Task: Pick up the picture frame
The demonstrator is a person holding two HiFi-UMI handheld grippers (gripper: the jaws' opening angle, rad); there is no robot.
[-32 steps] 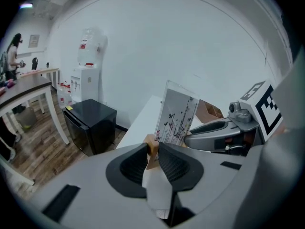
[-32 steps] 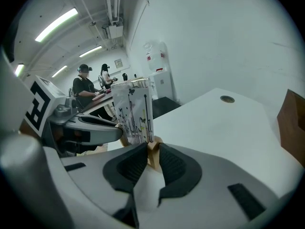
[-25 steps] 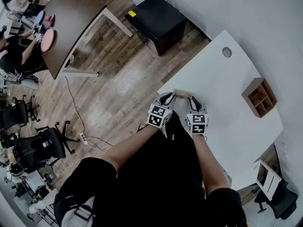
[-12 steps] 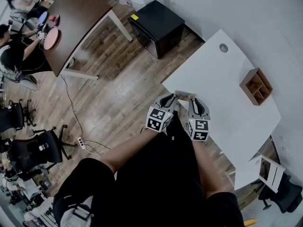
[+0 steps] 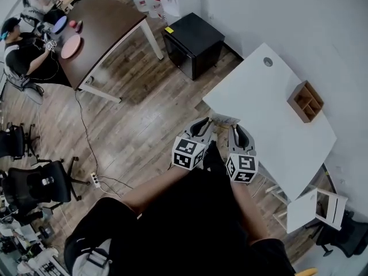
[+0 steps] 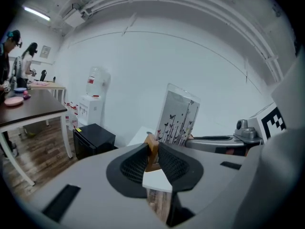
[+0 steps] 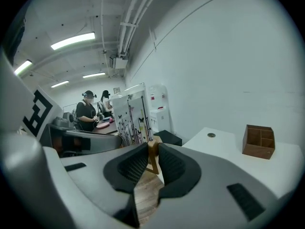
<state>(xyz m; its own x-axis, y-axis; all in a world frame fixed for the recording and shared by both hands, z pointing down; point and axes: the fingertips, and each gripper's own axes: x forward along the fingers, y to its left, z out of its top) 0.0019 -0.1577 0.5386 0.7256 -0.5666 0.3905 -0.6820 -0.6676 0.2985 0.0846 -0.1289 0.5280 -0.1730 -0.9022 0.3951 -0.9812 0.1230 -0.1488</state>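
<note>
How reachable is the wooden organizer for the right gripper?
Probably not: the right gripper is clamped on the picture frame alongside the left gripper, though the white desk toward the wooden organizer looks bare.

Legible text, labels, numbers in any view: none. Yellow sticker (image 5: 168, 30) on black cabinet (image 5: 195, 39) (print too small to read).

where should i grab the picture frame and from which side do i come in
The picture frame is a wide flat panel, so jaws likely fit only across its thickness: grip its thin wooden edge on both sides, one gripper each, coming from the near side. The left gripper and right gripper are clamped that way now.
</note>
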